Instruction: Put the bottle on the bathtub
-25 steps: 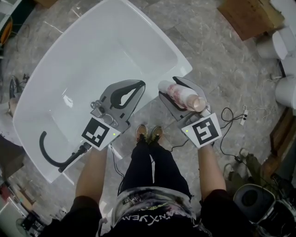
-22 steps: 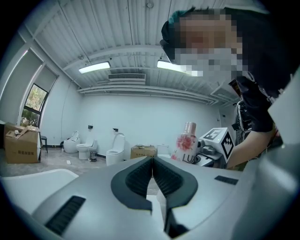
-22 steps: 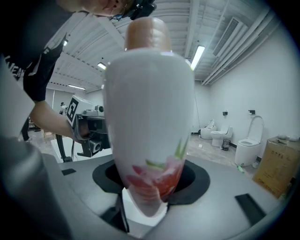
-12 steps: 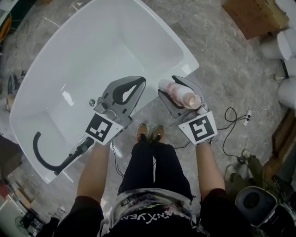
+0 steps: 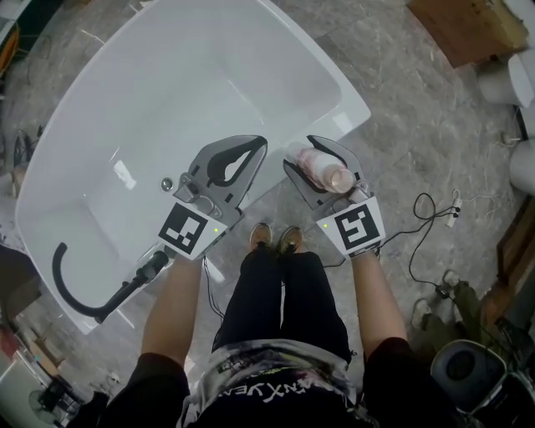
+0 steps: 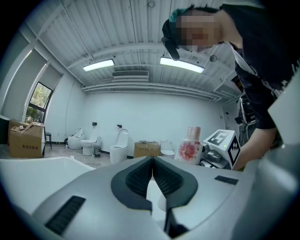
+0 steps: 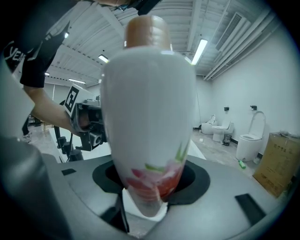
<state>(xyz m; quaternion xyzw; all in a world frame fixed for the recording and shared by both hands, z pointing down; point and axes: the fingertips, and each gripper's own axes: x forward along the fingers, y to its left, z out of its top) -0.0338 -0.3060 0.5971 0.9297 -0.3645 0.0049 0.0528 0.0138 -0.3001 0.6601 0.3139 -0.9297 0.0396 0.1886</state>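
The white bathtub (image 5: 171, 92) fills the upper left of the head view, and its near rim (image 5: 349, 109) runs beside both grippers. My right gripper (image 5: 302, 153) is shut on a white bottle (image 5: 321, 167) with a pink flower print and a tan cap (image 5: 341, 179). It holds the bottle over the floor just off the tub's corner. In the right gripper view the bottle (image 7: 147, 117) stands upright between the jaws. My left gripper (image 5: 258, 144) hangs over the tub's edge, shut and empty. The left gripper view shows its closed tips (image 6: 152, 160) with the bottle (image 6: 190, 146) beyond.
A black curved faucet (image 5: 79, 292) sits on the tub's near-left rim and a drain fitting (image 5: 167, 184) inside it. A cardboard box (image 5: 468, 25) and white toilets (image 5: 520, 84) stand at the right. Cables (image 5: 435, 209) lie on the stone floor. Toilets (image 6: 89, 143) line the far wall.
Both grippers have shifted slightly left and toward the tub, and the tub's corner now reaches further right in view. The bottle stays held in the right gripper.
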